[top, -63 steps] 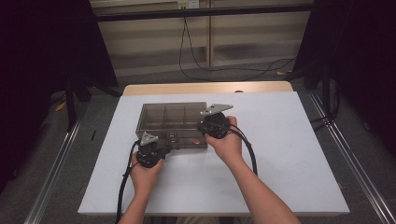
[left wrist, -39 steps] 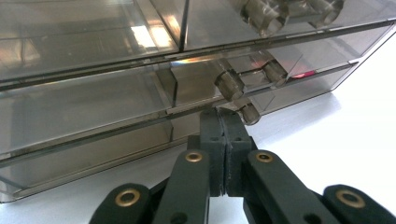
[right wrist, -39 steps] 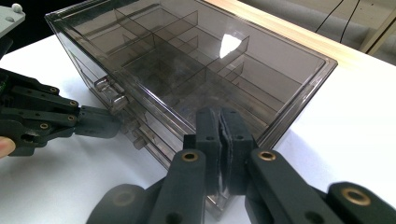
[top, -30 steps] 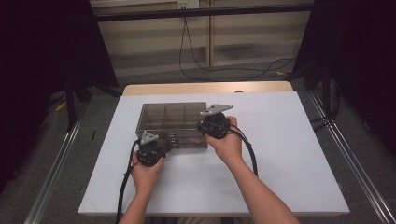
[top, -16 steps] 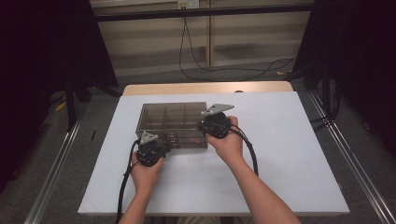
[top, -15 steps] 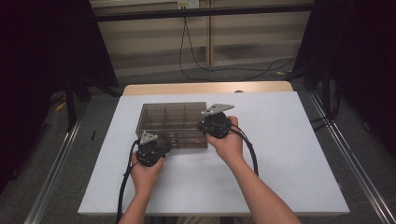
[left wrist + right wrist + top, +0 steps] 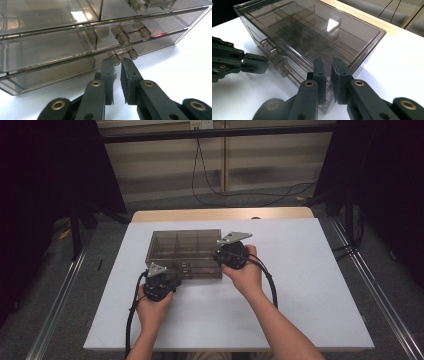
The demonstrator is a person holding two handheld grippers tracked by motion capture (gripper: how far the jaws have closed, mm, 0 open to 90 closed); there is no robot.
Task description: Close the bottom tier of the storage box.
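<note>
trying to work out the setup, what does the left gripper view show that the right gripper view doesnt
Left gripper view: the drawer fronts close up, with the left tool at the bottom drawer's handle, nothing between its slightly parted jaws.
Right gripper view: the box's top with its dividers, the right tool at a corner, and the wooden table edge.
Both: the smoky clear drawer box on the white table.

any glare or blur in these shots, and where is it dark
High view: dim overall, black at both sides, the white table the brightest area. Left gripper view: a lamp glints on the smoky drawer box, the near jaws and box edge are slightly soft, and the table at right is washed out. Right gripper view: a bright glare patch on the box top, with the near gripper links blurred.
</note>
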